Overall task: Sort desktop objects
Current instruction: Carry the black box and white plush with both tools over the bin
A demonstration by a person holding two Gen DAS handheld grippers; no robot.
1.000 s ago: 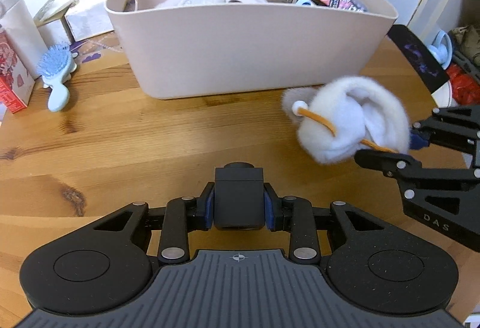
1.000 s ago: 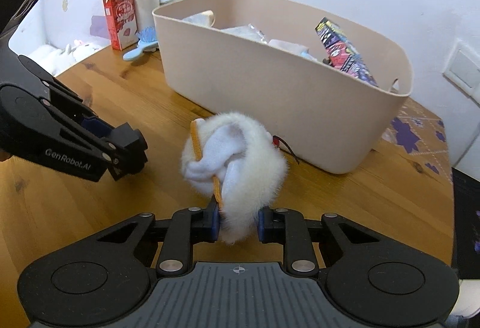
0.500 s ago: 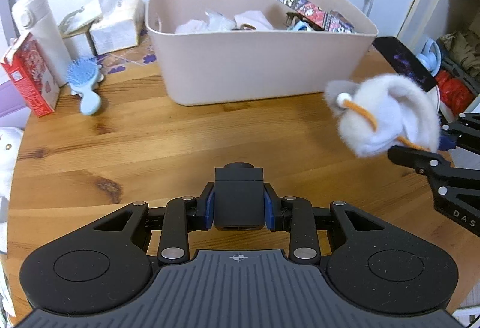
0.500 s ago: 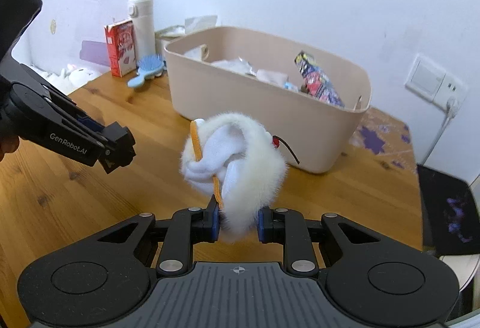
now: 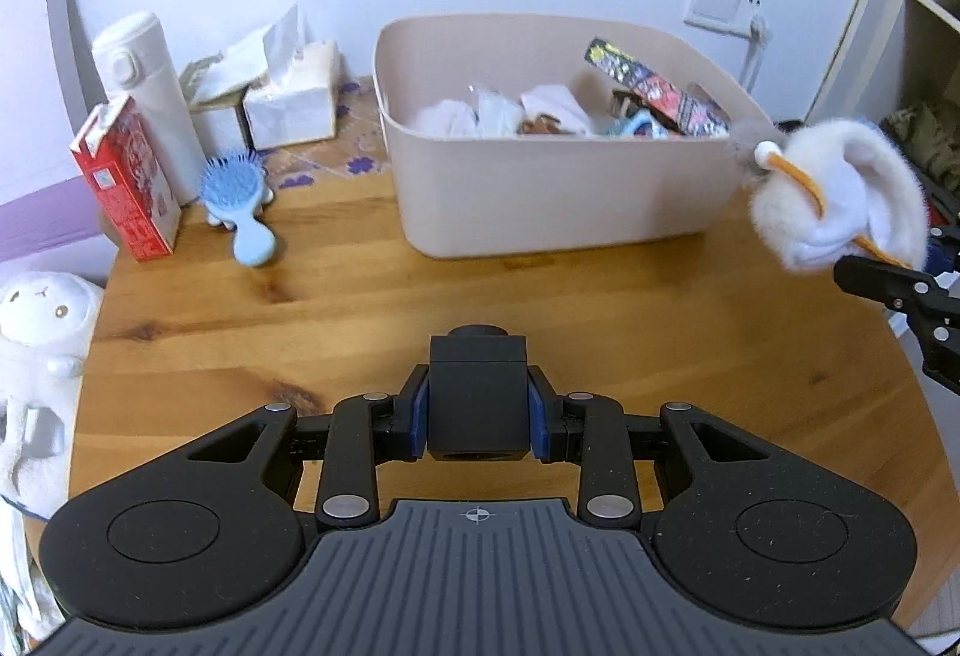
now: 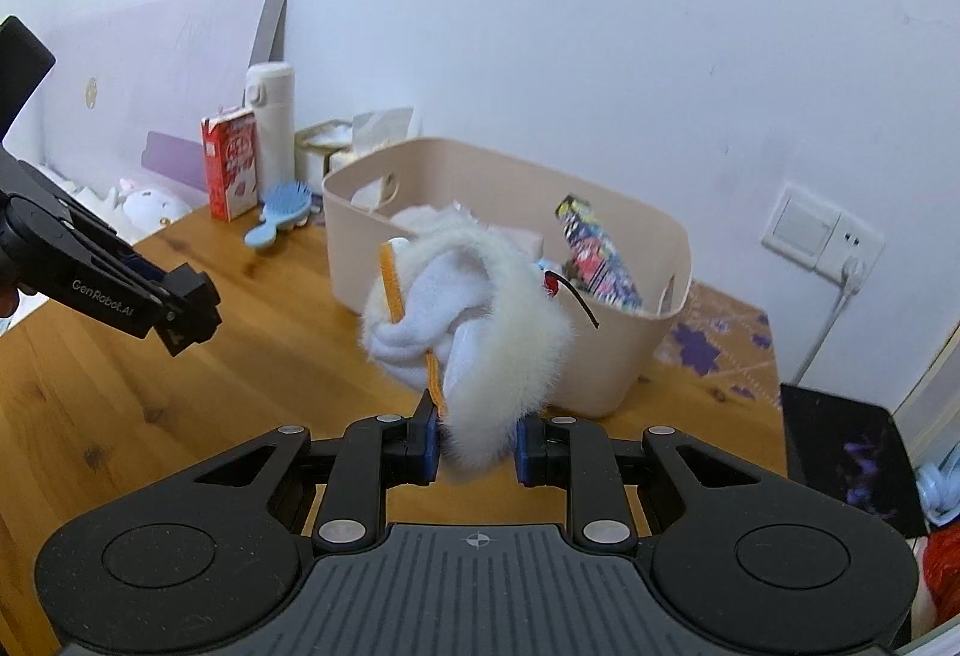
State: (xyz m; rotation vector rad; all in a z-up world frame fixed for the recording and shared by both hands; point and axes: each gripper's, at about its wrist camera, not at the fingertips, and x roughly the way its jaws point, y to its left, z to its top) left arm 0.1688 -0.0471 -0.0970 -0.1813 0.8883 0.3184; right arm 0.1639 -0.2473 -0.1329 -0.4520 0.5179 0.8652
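Note:
A fluffy white plush piece (image 6: pixel 498 332) with an orange band hangs in the air, and my right gripper (image 6: pixel 477 446) is shut on its lower end. In the left wrist view the same plush piece (image 5: pixel 840 200) floats at the right edge, level with the rim of the beige bin (image 5: pixel 540 200), with the right gripper (image 5: pixel 882 278) beneath it. My left gripper (image 5: pixel 478 416) is shut on a small black block (image 5: pixel 477 386) above the wooden table (image 5: pixel 300 320). The beige bin (image 6: pixel 600 380) holds several items, among them a colourful packet (image 6: pixel 594 251).
A blue hairbrush (image 5: pixel 237 200), a red carton (image 5: pixel 129 176), a white flask (image 5: pixel 147 98) and tissue boxes (image 5: pixel 288 104) stand left of the bin. A white plush toy (image 5: pixel 42 320) lies off the table's left edge. A black mat (image 6: pixel 840 452) lies at the right.
Both grippers rose and drew back from the bin, so more of the table and wall shows. The plush piece went up with the right gripper. Both grips stayed the same.

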